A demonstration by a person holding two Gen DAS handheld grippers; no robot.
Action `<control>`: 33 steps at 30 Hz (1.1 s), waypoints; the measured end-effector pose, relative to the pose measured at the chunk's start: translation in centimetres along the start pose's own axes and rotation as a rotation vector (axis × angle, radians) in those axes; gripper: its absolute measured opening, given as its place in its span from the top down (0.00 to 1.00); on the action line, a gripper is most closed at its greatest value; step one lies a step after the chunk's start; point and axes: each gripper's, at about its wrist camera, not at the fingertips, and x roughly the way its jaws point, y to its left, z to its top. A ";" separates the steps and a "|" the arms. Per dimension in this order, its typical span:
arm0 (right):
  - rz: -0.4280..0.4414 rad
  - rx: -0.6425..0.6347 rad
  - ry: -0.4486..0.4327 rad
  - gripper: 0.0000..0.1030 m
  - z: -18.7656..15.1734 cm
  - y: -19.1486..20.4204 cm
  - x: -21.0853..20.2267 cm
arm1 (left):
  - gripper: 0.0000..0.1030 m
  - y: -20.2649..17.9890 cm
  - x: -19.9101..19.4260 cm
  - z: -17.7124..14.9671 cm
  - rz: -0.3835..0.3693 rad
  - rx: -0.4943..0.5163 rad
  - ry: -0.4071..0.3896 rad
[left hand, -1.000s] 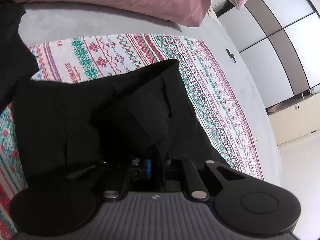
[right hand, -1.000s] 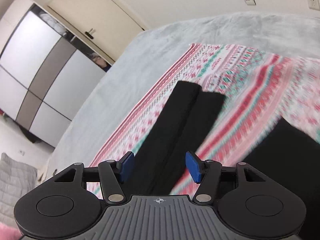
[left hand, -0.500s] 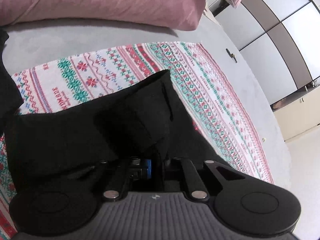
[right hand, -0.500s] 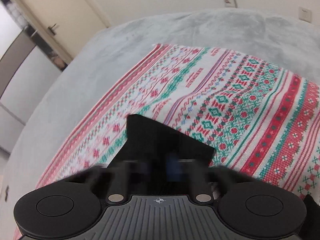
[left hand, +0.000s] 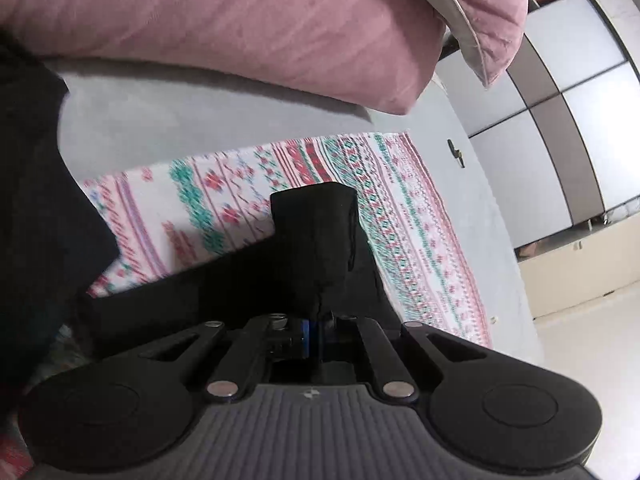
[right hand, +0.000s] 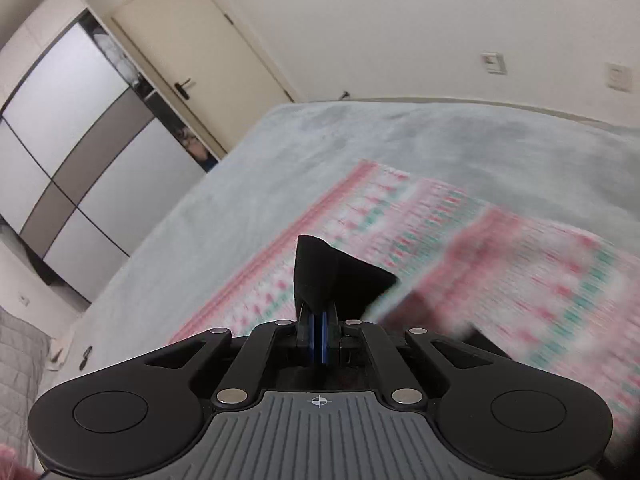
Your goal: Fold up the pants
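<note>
The black pants [left hand: 312, 240] lie on a patterned red, green and white blanket [left hand: 224, 200]. In the left wrist view my left gripper [left hand: 316, 332] is shut on a bunched fold of the pants, which stands up in front of its blue pads. In the right wrist view my right gripper [right hand: 319, 338] is shut on the end of the black pants [right hand: 332, 276], lifted off the blurred blanket [right hand: 500, 264]. More black cloth [left hand: 36, 200] hangs at the left edge of the left wrist view.
Pink pillows [left hand: 240, 28] lie at the head of the grey bed [left hand: 180, 120]. A wardrobe with grey and white panels [right hand: 60, 140] and a cream door [right hand: 192, 40] stand beyond the bed. A small dark object [left hand: 455, 152] lies on the grey cover.
My right gripper went from open over the pant legs to shut on their end and lifted it. My left gripper has carried its fold toward the pillows.
</note>
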 end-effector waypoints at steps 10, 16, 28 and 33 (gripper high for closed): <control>-0.278 -0.023 0.184 0.98 -8.6 -7.7 -3.3 | 0.68 2.1 -1.3 -0.4 0.063 0.156 0.049; -0.281 -0.062 0.174 0.98 -9.8 -8.2 -4.1 | 0.67 1.2 -1.0 -1.5 0.103 0.348 0.045; -0.353 -0.090 0.170 0.92 -9.4 -9.3 -3.3 | 0.43 1.3 -1.7 -1.9 0.150 0.392 0.042; -0.339 -0.046 0.208 0.85 -9.3 -10.5 -2.9 | 0.36 2.0 -2.9 -1.5 0.153 0.340 0.027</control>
